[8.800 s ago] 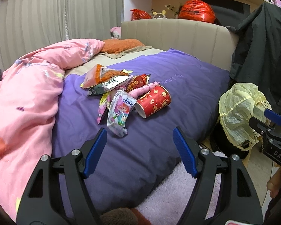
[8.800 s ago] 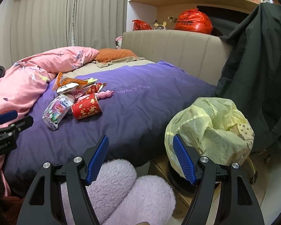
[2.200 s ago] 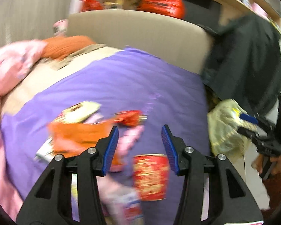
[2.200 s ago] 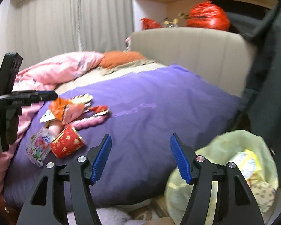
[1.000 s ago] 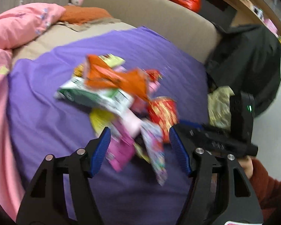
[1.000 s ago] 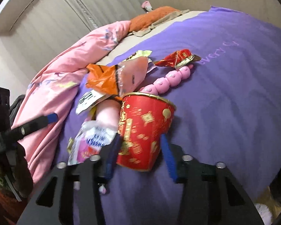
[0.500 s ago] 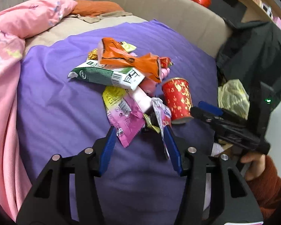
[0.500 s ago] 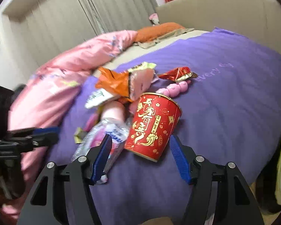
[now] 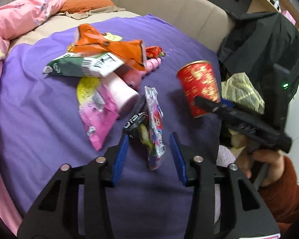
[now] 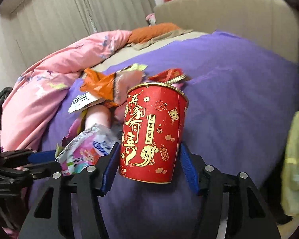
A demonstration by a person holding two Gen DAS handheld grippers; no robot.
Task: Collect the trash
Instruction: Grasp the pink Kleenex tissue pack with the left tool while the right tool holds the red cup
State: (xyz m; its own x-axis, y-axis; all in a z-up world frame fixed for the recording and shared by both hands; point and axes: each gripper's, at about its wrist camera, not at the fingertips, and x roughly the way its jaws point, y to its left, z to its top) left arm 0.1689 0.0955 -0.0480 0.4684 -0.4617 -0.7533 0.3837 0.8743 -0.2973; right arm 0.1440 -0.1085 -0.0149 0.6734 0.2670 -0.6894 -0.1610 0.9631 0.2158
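Note:
A red paper cup (image 10: 152, 133) with gold print sits between my right gripper's (image 10: 148, 164) blue pads, which close on its lower part; it also shows in the left wrist view (image 9: 199, 86), lifted off the purple blanket (image 9: 39, 119). My left gripper (image 9: 149, 155) is open, its pads on either side of a pink-and-white snack wrapper (image 9: 154, 123) lying on the blanket. Behind it lies a pile of wrappers: an orange one (image 9: 109, 45), a green-white one (image 9: 81, 65), a pink one (image 9: 97, 115) and a pink tube (image 9: 121, 91).
A yellow trash bag (image 9: 241, 91) hangs beside the bed at the right, also at the right edge of the right wrist view (image 10: 295, 159). A pink duvet (image 9: 14, 18) lies at the left. A padded headboard (image 9: 159, 4) and a black jacket (image 9: 265, 45) stand behind.
My right gripper has closed on the red cup and lifted it off the blanket. My left gripper has moved in over the pink-and-white wrapper.

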